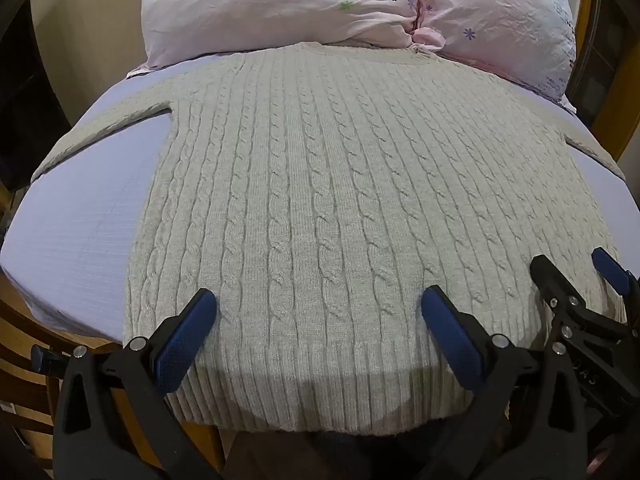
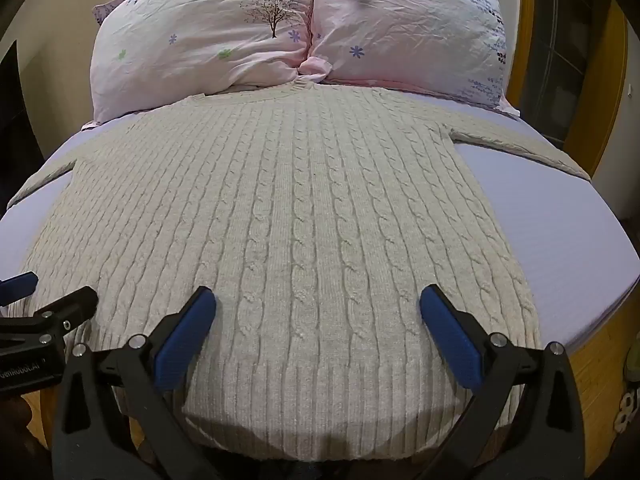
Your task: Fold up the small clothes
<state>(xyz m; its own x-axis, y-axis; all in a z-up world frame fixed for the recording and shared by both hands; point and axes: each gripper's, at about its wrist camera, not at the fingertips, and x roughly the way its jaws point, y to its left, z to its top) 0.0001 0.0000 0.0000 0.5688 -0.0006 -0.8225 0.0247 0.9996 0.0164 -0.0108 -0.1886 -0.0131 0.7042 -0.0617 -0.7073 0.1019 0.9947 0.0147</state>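
Directly ahead of both tools, spread flat on a lavender sheet (image 1: pixel 80 216): a cream cable-knit sweater (image 1: pixel 312 184), hem toward the cameras, neckline away and touching the pink floral pillows (image 1: pixel 280 4). Long axis running straight out from the jaws, cables and ribbing parallel to it. Sleeves (image 2: pixel 520 146) angled out to either side, lying flat toward the sheet's edges. Left gripper (image 1: pixel 318 306) over the hem's left half, jaws spread wide, holding nothing; right gripper (image 2: pixel 318 306) over the right half, likewise spread and empty. Side by side, each nearer its own sleeve and side seam. Thick, soft, stretchy knit, ribbed band at the hem; probably heavy enough to drape and sag when lifted. Likely still at the very start, no fold made yet. Probably a sleeve or side edge to pinch first.
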